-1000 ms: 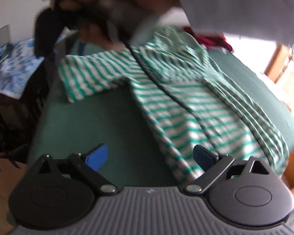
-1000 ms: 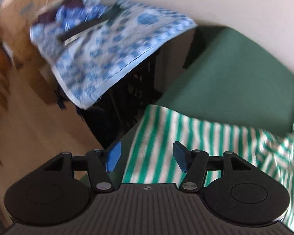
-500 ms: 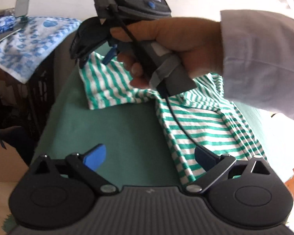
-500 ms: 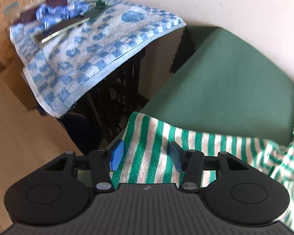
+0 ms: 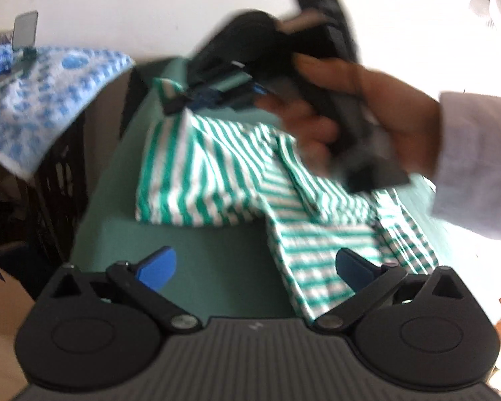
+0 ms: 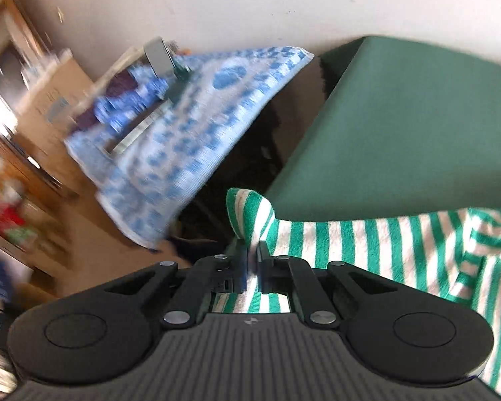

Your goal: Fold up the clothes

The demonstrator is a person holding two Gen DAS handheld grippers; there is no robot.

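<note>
Right gripper (image 6: 252, 260) was clamped on the cuff edge of the green-and-white striped shirt (image 6: 367, 247), fingers nearly together with a fold of sleeve fabric pinched between them and poking up past the tips. Shirt (image 5: 284, 200) lay spread on the green-covered desk (image 5: 190, 267), the pinched sleeve end lifted near the desk's far left corner, body of the shirt running toward the near right side. In the left wrist view, a hand (image 5: 360, 110) with a white sleeve (image 5: 477, 167) held the right gripper's handle above the shirt; that part was motion-blurred. Left gripper (image 5: 254, 264) was wide apart, holding nothing, hovering over bare green desk just beside the shirt's hem, its right finger over striped fabric. A blue-patterned towel (image 6: 190, 133) draped a surface to the left of the desk.
</note>
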